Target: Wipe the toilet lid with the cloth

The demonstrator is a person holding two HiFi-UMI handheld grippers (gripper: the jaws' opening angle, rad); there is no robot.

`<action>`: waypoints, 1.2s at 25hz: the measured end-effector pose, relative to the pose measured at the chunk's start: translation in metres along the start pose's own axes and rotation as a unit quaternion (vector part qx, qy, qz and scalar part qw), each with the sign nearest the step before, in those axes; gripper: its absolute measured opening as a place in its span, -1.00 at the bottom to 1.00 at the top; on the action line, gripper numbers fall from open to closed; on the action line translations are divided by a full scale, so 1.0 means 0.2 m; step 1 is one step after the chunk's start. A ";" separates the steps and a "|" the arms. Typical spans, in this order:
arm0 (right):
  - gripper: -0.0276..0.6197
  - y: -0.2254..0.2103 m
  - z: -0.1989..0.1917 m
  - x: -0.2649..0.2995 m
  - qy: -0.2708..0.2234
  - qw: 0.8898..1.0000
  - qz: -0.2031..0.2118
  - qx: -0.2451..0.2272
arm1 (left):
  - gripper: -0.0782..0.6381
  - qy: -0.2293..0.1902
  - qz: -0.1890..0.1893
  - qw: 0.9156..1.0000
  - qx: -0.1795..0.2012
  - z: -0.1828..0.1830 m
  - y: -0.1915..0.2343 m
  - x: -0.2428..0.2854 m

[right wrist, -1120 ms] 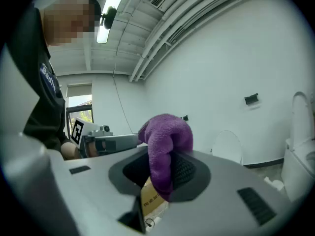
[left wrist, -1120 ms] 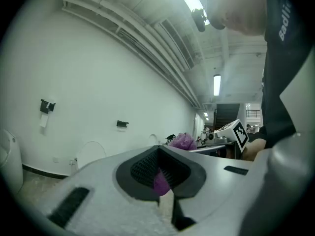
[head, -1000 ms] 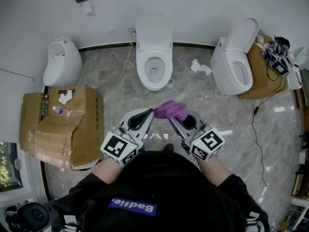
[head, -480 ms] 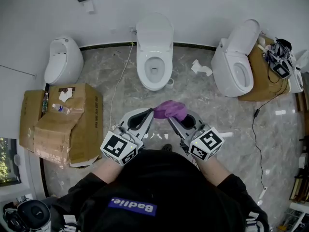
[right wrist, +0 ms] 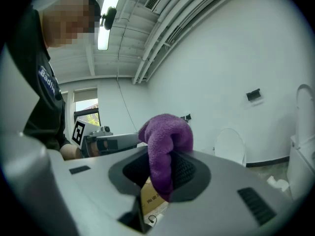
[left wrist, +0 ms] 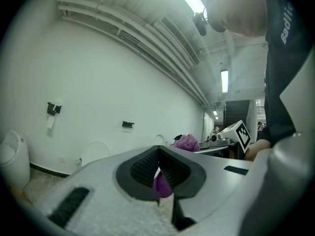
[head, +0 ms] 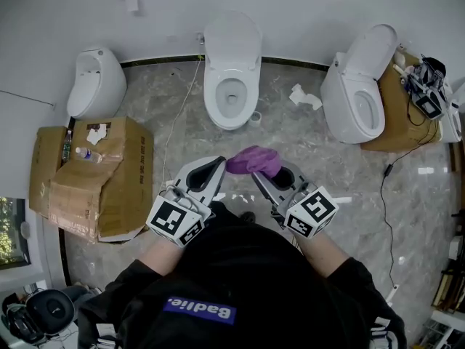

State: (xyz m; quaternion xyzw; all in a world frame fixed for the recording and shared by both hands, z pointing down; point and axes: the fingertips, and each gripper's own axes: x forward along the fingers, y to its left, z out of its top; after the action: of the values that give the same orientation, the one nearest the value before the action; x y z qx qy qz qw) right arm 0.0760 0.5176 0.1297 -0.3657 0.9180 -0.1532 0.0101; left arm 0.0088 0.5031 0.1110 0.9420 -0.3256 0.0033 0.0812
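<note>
Clearly, we had not yet started the wiping itself. The purple cloth [head: 254, 161] was in the air in front of us, above the marble floor [head: 305, 151], held between the two tools and well apart from every toilet. The left tool [left wrist: 158, 168] was pressed together on a small corner of the cloth. The right tool [right wrist: 158, 166] pinched a thicker fold, with a bunch of cloth standing above its jaws. The middle toilet [head: 231, 97] was straight ahead of us by the wall, with its lid [head: 232, 36] raised. A second toilet [head: 356, 100] at the right had its lid up as well. We judged that the middle lid was the one to wipe, but the pictures did not settle this. So the cloth was taken and held. What was left was to go closer, bring the cloth to the lid and rub over it.
</note>
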 end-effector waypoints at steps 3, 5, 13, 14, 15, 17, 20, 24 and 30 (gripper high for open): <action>-0.67 -0.04 -0.01 0.00 0.002 1.000 -0.002 0.003 | -0.74 0.003 0.001 1.000 -0.003 -0.01 0.02 0.03; -0.67 -0.07 0.00 0.02 0.002 1.000 -0.004 0.004 | -0.74 0.001 0.001 1.000 -0.002 -0.01 0.05 0.05; -0.67 -0.25 0.04 0.25 0.011 1.000 -0.024 0.002 | -0.74 -0.006 -0.012 1.000 -0.011 0.01 0.32 0.21; -0.67 -0.28 0.05 0.29 0.012 1.000 -0.028 0.003 | -0.74 -0.006 -0.015 1.000 -0.012 0.02 0.38 0.24; -0.67 -0.31 0.06 0.34 0.012 0.999 -0.031 0.004 | -0.74 -0.006 -0.019 1.000 -0.011 0.02 0.43 0.27; -0.67 -0.37 0.09 0.43 0.012 0.999 -0.038 0.005 | -0.74 -0.006 -0.028 1.000 -0.009 0.05 0.54 0.33; -0.67 -0.46 0.13 0.58 0.014 0.999 -0.049 0.008 | -0.74 -0.007 -0.040 0.999 -0.009 0.09 0.70 0.40; -0.67 -0.55 0.18 0.78 0.017 0.998 -0.062 0.009 | -0.74 -0.006 -0.056 0.998 -0.015 0.13 0.92 0.47; -0.67 -0.64 0.23 1.00 0.018 0.996 -0.081 0.009 | -0.74 -0.008 -0.076 0.997 -0.019 0.15 1.16 0.54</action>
State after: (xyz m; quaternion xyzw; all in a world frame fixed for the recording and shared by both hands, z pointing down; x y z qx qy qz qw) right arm 0.0208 0.2816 0.1412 -0.4362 0.8837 -0.1687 -0.0160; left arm -0.0505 0.2516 0.1221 0.9622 -0.2541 -0.0161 0.0966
